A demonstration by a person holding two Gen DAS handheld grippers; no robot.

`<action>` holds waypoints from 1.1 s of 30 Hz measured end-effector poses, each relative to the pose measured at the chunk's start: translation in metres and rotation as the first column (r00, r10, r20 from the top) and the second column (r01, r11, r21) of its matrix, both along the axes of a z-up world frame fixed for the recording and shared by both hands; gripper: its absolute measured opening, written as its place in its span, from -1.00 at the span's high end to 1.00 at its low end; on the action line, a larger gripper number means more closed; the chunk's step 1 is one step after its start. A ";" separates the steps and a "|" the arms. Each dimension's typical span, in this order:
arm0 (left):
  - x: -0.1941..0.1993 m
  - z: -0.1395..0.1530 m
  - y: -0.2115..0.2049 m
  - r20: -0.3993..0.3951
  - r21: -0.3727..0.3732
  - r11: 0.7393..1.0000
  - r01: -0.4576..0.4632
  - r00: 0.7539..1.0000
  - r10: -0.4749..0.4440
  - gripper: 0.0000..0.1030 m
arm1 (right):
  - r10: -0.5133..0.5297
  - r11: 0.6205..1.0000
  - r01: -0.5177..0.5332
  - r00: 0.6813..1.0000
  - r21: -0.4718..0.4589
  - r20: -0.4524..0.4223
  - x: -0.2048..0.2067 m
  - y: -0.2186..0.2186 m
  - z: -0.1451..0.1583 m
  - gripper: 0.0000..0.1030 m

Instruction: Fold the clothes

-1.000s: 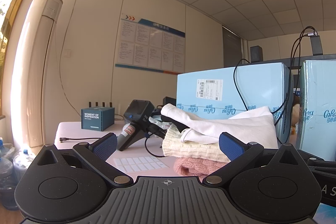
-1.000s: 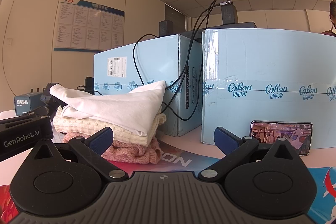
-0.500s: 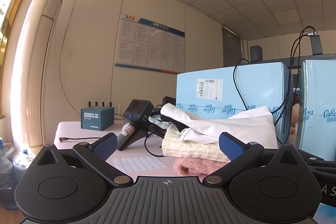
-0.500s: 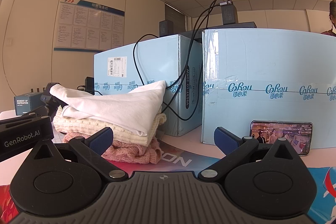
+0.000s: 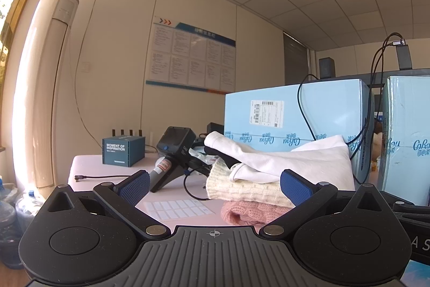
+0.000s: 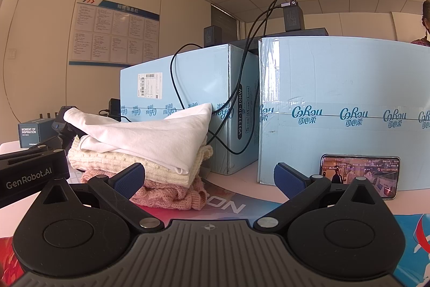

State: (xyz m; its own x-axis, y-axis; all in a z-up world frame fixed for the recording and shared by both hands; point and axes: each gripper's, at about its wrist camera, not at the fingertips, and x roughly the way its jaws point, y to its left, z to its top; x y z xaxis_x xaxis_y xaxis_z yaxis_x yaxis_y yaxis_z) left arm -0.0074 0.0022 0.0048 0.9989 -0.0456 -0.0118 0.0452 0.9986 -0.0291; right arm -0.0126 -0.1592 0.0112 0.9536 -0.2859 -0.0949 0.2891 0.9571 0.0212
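Note:
A stack of folded clothes sits on the table: a white cloth [image 5: 290, 160] on top, a cream knit [image 5: 250, 186] under it, a pink knit [image 5: 250, 213] at the bottom. The same stack shows in the right wrist view, with the white cloth [image 6: 150, 136], the cream knit [image 6: 118, 160] and the pink knit [image 6: 166, 194]. My left gripper [image 5: 215, 186] is open and empty, low in front of the stack. My right gripper [image 6: 209, 176] is open and empty, just right of the stack.
Two light-blue cartons [image 6: 188, 98] [image 6: 344, 109] with cables stand behind the stack. A phone [image 6: 360, 175] leans on the right carton. A black handheld device [image 5: 174, 152], a small teal box [image 5: 122, 151] and a label sheet [image 5: 177, 207] lie at the left. The left gripper's body [image 6: 29, 174] is beside the right one.

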 end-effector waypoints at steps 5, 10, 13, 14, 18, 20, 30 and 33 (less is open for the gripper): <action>0.000 0.000 0.000 0.001 0.000 1.000 0.000 1.000 0.000 -1.00 | 0.000 1.000 0.000 1.000 0.000 0.000 0.000 0.000 0.000 -1.00; 0.001 0.000 0.000 0.000 0.000 1.000 0.001 1.000 -0.001 -1.00 | 0.000 1.000 0.000 1.000 0.000 0.000 0.000 0.000 0.000 -1.00; 0.000 0.000 0.000 0.001 0.000 1.000 0.000 1.000 0.000 -1.00 | -0.001 1.000 0.001 1.000 0.000 0.000 0.000 0.000 0.000 -1.00; 0.001 0.000 -0.001 0.001 0.000 1.000 0.000 1.000 0.000 -1.00 | -0.001 1.000 0.001 1.000 0.000 0.000 0.000 0.000 0.000 -1.00; 0.001 0.000 -0.001 0.001 0.000 1.000 0.000 1.000 0.000 -1.00 | 0.000 1.000 0.000 1.000 0.000 0.000 0.000 0.000 0.000 -1.00; 0.001 0.000 -0.001 0.001 -0.001 1.000 0.001 1.000 -0.001 -1.00 | 0.000 1.000 0.000 1.000 0.000 0.000 0.000 0.000 0.000 -1.00; 0.002 0.001 -0.001 0.002 -0.003 1.000 0.001 1.000 -0.001 -1.00 | -0.001 1.000 0.001 1.000 0.000 0.000 0.000 0.000 0.000 -1.00; 0.002 0.001 -0.001 0.003 -0.004 1.000 0.001 1.000 -0.001 -1.00 | -0.001 1.000 0.001 1.000 0.000 0.000 0.000 0.000 0.000 -1.00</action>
